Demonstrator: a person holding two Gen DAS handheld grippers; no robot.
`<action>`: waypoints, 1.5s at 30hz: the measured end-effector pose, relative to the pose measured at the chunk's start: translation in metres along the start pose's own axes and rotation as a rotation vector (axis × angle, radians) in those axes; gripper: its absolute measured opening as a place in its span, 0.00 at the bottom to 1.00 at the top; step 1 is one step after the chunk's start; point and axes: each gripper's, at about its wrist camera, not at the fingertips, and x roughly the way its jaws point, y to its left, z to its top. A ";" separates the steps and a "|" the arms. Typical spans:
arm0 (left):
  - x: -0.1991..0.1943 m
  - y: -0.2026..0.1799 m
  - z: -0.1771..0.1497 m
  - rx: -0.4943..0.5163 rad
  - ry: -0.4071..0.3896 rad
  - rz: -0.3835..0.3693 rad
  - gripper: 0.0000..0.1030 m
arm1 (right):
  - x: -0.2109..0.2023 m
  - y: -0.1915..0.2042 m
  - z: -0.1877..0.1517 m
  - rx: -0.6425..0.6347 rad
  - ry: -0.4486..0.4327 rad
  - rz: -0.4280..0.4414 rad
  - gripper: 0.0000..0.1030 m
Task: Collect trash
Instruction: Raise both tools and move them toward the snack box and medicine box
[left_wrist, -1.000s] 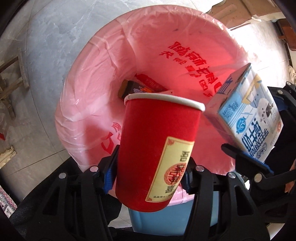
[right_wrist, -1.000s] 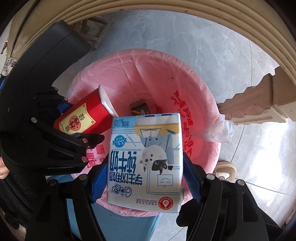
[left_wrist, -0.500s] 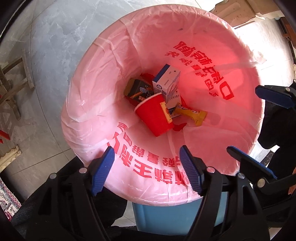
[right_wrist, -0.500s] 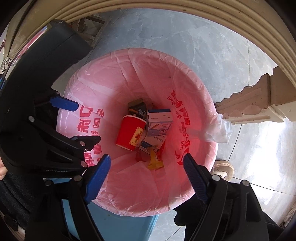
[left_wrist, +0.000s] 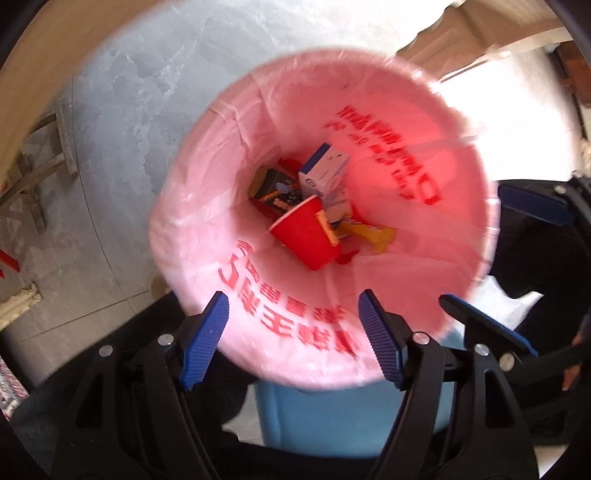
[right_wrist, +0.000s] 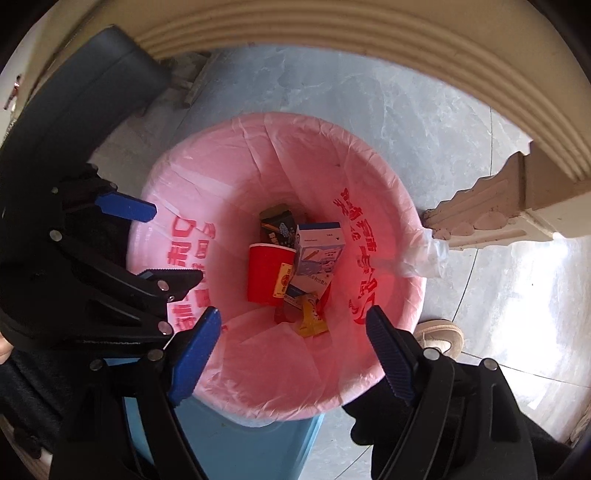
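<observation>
Trash in view: I see a red paper cup (right_wrist: 269, 274) with a yellow label lying on its side at the bottom of the bin, mouth toward the far wall; a blue-and-white milk carton (right_wrist: 317, 258) leans just beside it, touching its labelled side.
Other trash: a dark snack packet (right_wrist: 277, 225) sits behind the cup, and a yellow wrapper (right_wrist: 309, 320) lies below the carton, crumpled.
Where it sits: all of it rests deep in the pink bag liner (left_wrist: 399, 122), well below the rim.
Materials: the liner is thin, glossy, creased plastic with red printed characters; it folds over a smooth blue bin (right_wrist: 236, 446). The cup looks like matte card, the carton like coated board with sharp corners.
Left hand-held gripper (left_wrist: 295, 339): jaws spread wide, nothing between them, hanging over the near rim.
Right hand-held gripper (right_wrist: 291, 349): also spread apart and empty, above the near rim; I see the left one at its left edge.
Edges: the liner's knotted flap (right_wrist: 424, 258) sticks out at the right, near a carved beige furniture leg (right_wrist: 480, 218).
Open room: grey marble floor (right_wrist: 369, 96) rings the bin; a shoe (right_wrist: 439, 338) stands just beside its right side.
</observation>
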 end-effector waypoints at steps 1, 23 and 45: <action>-0.014 -0.001 -0.006 -0.006 -0.024 -0.008 0.69 | -0.012 0.002 -0.002 -0.003 -0.019 -0.002 0.76; -0.411 0.039 -0.007 -0.287 -0.543 -0.007 0.84 | -0.382 -0.026 0.079 -0.009 -0.576 0.052 0.93; -0.318 0.069 0.067 -0.428 -0.357 -0.059 0.84 | -0.337 -0.050 0.168 0.030 -0.462 0.087 0.93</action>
